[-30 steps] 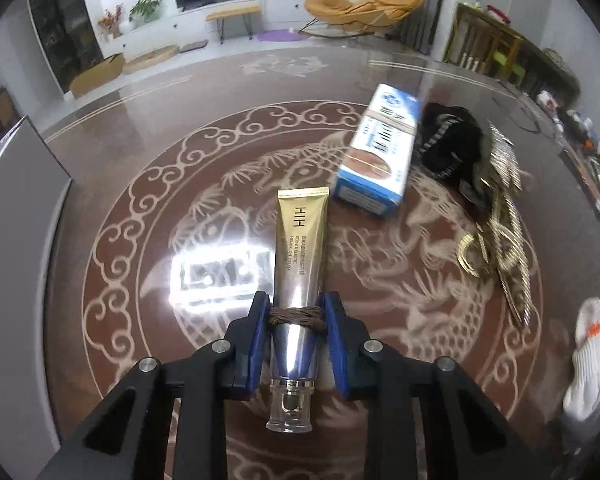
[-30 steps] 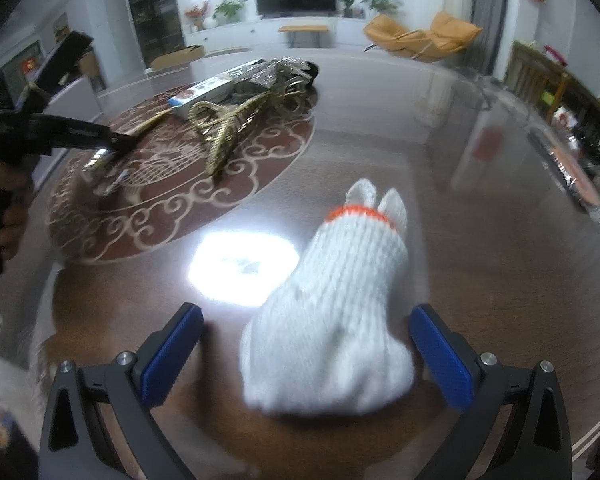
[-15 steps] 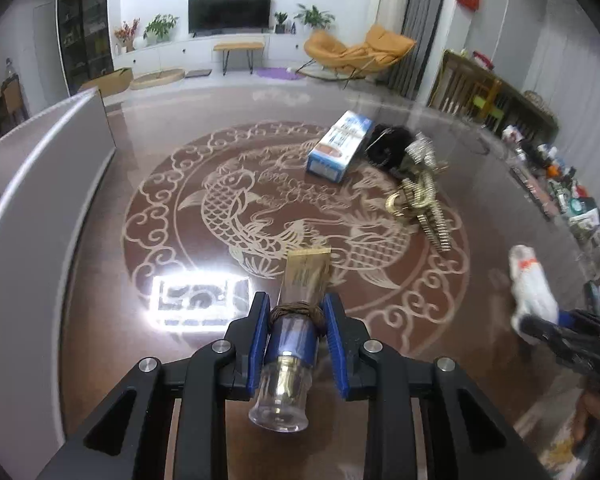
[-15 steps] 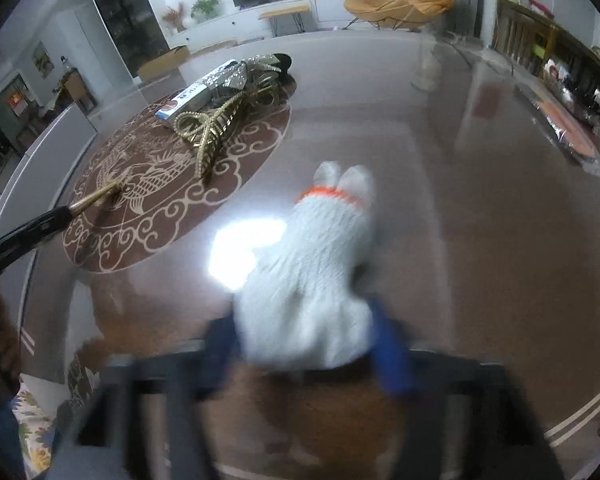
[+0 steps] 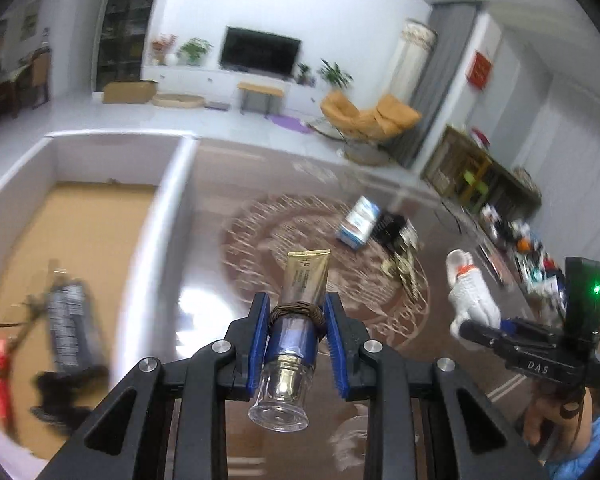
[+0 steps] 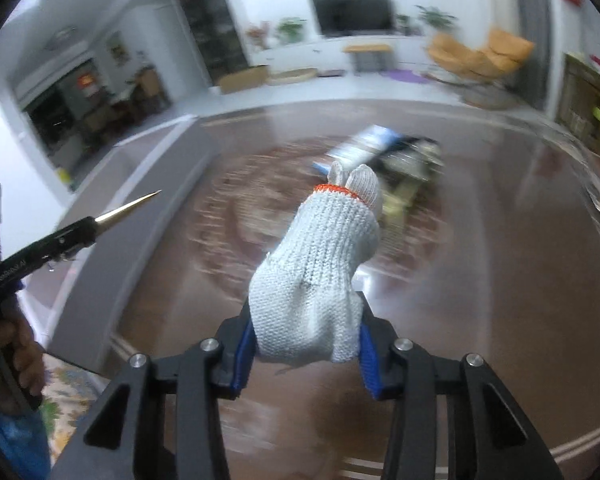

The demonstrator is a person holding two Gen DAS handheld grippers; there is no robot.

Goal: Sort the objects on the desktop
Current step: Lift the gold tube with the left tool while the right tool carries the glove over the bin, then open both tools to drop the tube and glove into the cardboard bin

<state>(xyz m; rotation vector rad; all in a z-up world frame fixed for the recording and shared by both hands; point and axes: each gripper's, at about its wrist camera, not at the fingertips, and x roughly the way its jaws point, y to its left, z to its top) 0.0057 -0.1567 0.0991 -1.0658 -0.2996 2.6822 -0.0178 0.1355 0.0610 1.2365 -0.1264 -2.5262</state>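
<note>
Box (image 5: 80, 216) contents (image 5: 66, 328) motion-blurred, unidentifiable; blue carton (image 6: 364, 146) and table pattern (image 6: 236, 216) smeared.

I lift the gold cosmetic tube (image 5: 305, 280) off the patterned tabletop (image 5: 260, 240) and swing my left gripper (image 5: 296, 336) toward the white storage box (image 5: 172, 200), now in view. My right gripper (image 6: 306, 332), wide apart a second ago, now clamps the knitted glove (image 6: 320, 264), raised clear.
</note>
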